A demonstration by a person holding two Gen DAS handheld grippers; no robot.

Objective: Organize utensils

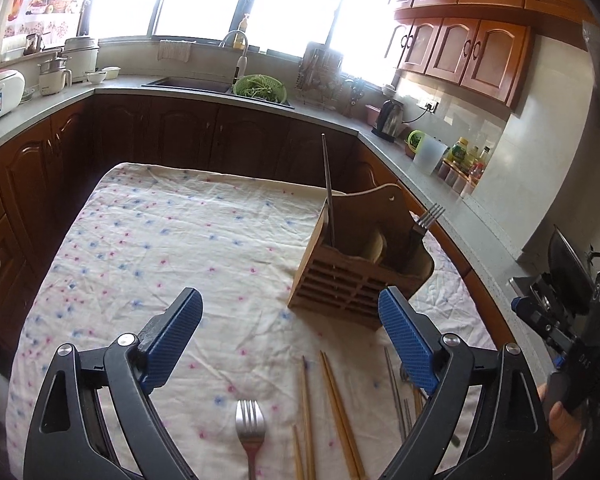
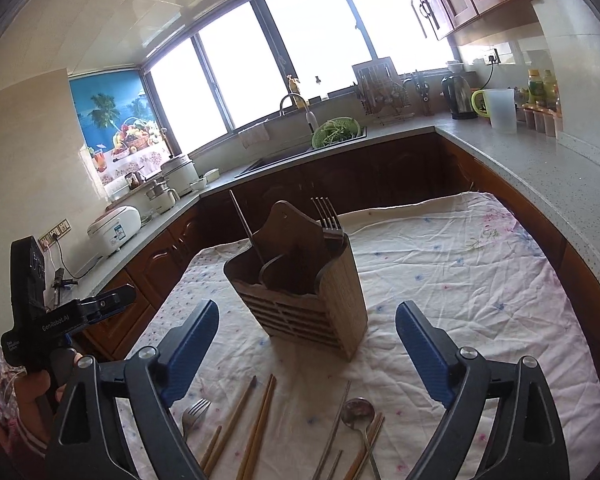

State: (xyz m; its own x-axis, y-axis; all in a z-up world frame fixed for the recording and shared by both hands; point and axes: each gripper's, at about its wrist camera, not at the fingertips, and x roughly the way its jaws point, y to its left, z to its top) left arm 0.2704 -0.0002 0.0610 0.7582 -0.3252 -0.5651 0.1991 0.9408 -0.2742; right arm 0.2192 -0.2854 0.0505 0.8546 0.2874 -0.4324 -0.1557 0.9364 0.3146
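Utensils (image 2: 260, 420) lie loose at the table's (image 2: 460, 272) near edge, before the wooden holder (image 2: 300, 284).
Left gripper (image 1: 290, 316) and right gripper (image 2: 306, 326) both gape wide, holding nothing.

The left gripper (image 1: 290, 312) stood wide open in the lower half of its own view, blue pads facing each other with nothing between them. The right gripper (image 2: 306, 324) was likewise spread wide and empty. Each gripper appeared at the edge of the other's view, held by a hand (image 1: 560, 420) at lower right and a hand (image 2: 40, 388) at lower left.
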